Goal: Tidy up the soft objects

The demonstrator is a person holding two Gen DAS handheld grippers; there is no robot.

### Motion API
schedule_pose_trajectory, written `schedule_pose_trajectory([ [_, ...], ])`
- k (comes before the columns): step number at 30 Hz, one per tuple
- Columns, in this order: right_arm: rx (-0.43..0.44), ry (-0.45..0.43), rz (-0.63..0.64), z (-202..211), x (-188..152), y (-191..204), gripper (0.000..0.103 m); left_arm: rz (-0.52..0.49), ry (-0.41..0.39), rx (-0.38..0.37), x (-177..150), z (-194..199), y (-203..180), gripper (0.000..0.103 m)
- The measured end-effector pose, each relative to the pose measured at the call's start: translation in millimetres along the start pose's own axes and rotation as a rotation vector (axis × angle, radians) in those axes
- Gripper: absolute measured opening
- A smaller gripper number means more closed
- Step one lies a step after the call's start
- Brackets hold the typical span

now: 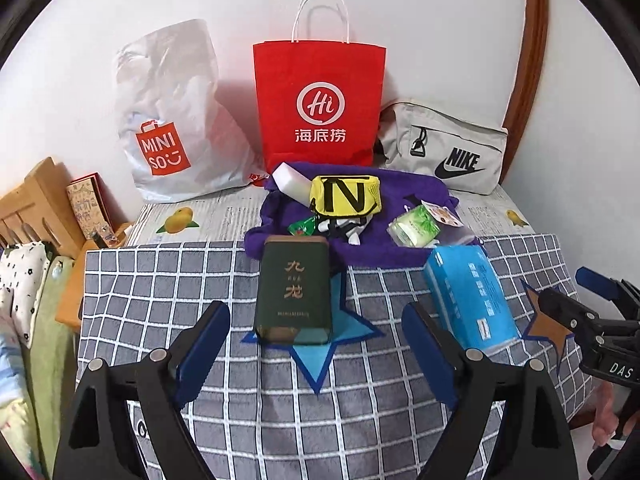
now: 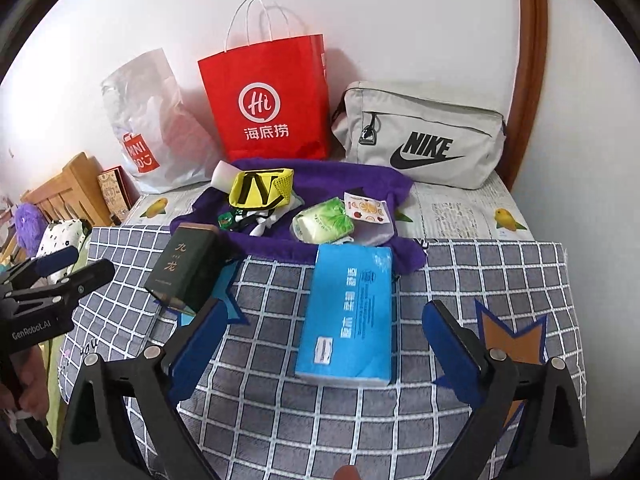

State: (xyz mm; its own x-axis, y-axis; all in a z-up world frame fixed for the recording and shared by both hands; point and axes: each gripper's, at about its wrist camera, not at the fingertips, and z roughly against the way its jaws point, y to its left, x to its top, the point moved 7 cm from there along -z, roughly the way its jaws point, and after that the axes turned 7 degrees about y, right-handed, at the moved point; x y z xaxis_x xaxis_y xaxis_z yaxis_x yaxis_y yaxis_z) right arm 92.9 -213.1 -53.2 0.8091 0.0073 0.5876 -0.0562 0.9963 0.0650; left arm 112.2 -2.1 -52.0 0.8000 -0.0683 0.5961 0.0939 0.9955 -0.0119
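A dark green box lies on a blue star patch, just ahead of my open left gripper. A blue tissue pack lies between the fingers of my open right gripper. Behind them a purple cloth holds a yellow pouch, a green tissue packet, a white block and small packets. The right gripper also shows at the right edge of the left wrist view.
A Miniso plastic bag, a red paper bag and a grey Nike bag stand against the wall. The checked grey cover drapes the table. A wooden bed frame and bedding sit left.
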Motion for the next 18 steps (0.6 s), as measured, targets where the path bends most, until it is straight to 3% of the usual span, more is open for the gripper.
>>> schedule_pose_trajectory([
  [18, -0.074, -0.022, -0.010, 27.7, -21.6, -1.6, 0.097, -0.001, -0.001, -0.015, -21.2, 17.7, -4.4, 0.087],
])
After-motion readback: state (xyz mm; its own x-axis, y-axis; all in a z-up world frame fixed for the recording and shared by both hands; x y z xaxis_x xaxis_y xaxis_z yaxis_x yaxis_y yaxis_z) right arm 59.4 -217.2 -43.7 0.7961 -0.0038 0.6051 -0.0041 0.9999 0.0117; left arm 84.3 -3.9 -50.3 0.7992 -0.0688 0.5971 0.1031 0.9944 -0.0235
